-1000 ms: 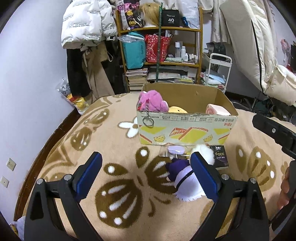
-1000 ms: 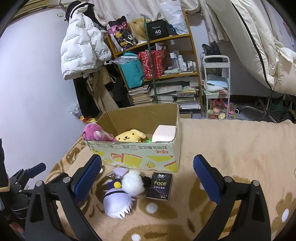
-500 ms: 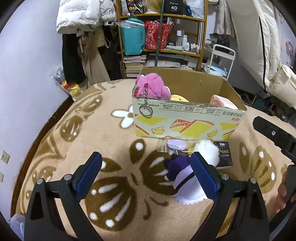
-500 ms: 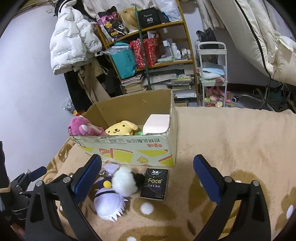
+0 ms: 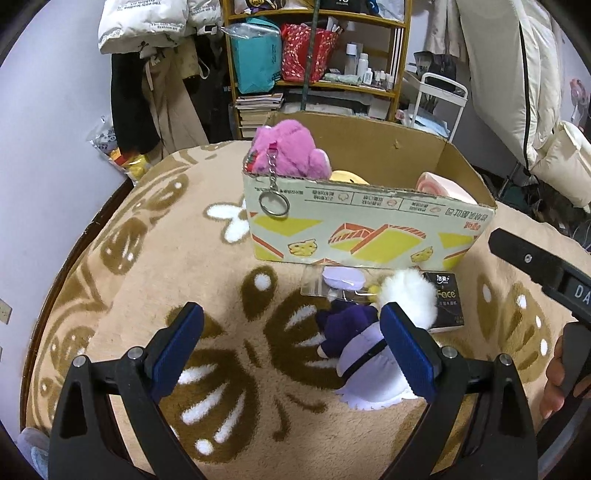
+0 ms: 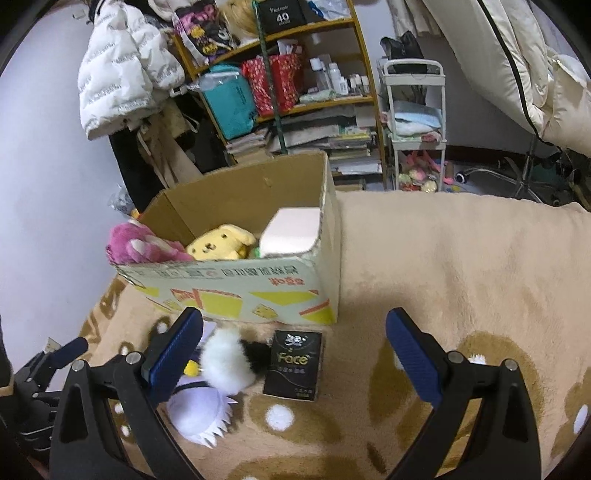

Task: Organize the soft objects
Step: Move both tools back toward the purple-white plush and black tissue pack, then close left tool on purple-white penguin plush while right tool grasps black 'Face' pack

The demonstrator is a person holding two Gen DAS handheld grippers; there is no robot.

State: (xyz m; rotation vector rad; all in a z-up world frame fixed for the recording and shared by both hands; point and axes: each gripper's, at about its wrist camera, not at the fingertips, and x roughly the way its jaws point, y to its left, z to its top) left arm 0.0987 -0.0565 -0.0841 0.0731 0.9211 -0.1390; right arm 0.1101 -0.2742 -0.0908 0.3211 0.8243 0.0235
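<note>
A cardboard box [image 5: 354, 225] stands on the tan blanket and holds a pink plush [image 5: 288, 151], a yellow plush [image 6: 221, 245] and a pink tissue pack [image 6: 291, 234]. In front of it lie a purple-and-white plush [image 5: 360, 354], a white pompom [image 5: 406, 295], a black Face tissue pack [image 6: 293, 363] and a small clear bag [image 5: 338, 282]. My left gripper [image 5: 291, 350] is open, its right finger beside the purple plush. My right gripper [image 6: 295, 360] is open above the Face pack, pompom [image 6: 225, 360] and plush [image 6: 199, 410].
A keyring [image 5: 273, 203] hangs over the box front. Behind the bed stand a cluttered wooden shelf [image 6: 280, 85], hanging coats [image 5: 147, 29] and a white cart [image 6: 415, 122]. The blanket [image 6: 461, 266] stretches to the right of the box. The other gripper's handle [image 5: 546, 273] shows at right.
Both grippers have moved forward and lower towards the box and the items in front of it. Both stay open. Nothing on the blanket has moved.
</note>
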